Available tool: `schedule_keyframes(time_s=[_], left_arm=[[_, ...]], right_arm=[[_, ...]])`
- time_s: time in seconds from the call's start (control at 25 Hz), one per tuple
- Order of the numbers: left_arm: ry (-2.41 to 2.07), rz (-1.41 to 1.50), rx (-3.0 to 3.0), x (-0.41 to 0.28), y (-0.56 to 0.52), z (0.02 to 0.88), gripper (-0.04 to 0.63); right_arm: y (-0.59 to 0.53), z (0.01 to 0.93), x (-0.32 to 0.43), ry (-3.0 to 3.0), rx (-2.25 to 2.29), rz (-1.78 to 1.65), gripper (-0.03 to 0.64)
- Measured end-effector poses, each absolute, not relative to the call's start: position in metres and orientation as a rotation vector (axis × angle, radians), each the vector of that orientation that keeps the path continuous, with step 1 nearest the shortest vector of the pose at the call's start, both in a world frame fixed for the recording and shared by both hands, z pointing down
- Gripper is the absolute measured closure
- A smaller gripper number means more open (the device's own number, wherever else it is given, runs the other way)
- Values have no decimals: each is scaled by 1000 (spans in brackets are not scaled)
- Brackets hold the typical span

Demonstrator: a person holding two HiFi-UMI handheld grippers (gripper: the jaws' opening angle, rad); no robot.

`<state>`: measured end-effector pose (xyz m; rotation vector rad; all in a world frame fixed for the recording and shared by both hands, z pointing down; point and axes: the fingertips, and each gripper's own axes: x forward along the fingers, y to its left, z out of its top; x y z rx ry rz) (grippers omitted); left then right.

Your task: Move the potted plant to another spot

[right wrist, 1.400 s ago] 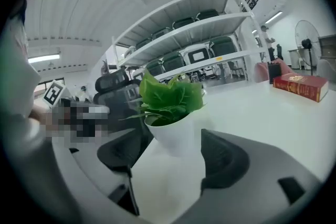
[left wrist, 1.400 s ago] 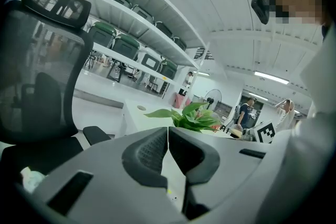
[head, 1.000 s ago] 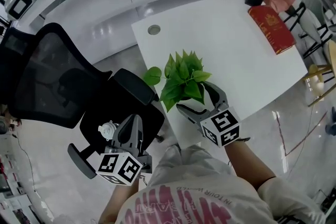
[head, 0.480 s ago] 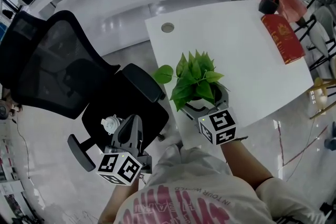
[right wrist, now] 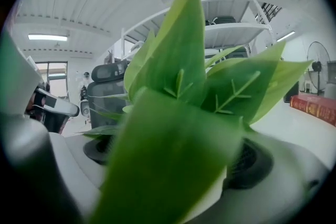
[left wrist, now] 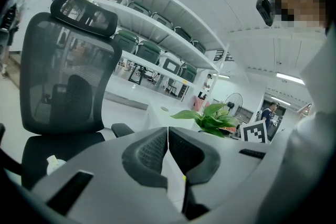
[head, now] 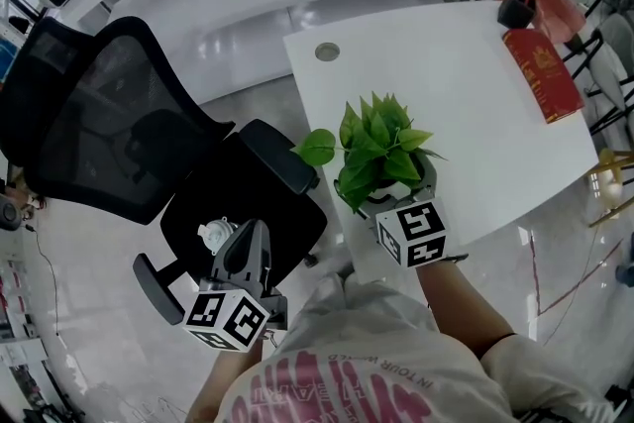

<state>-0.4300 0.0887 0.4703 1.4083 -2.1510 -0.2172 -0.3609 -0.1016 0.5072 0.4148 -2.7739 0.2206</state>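
Green crowds the view along my right claw (head: 388,191): the plant (head: 381,144) stands upright between its jaws, which have just been opening and now stand wide, released, with the pads off the white pot as far as I can judge. The plant lies dead ahead of this claw, inside its span. My left claw (head: 241,238) is clenched on nothing and hangs well apart, over the chair (head: 109,124). The pot sits on the worktop (head: 456,64) at its near left corner, close to the edge facing me. Open surface runs away and rightward toward the book (head: 543,74); leftward there is only the drop to the chair. I judge the next move is backing straight out without snagging leaves.
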Motion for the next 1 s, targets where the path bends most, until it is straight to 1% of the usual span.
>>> schedule_keyframes(time_s=[0.56, 1.0], left_arm=[[-2148, -200, 1418, -441, 89, 473, 569], [-2147, -191, 1413, -443, 89, 475, 569]], right_arm=[[-113, 513, -370, -2767, 481, 240, 20], [-115, 513, -371, -2773, 472, 264, 41]])
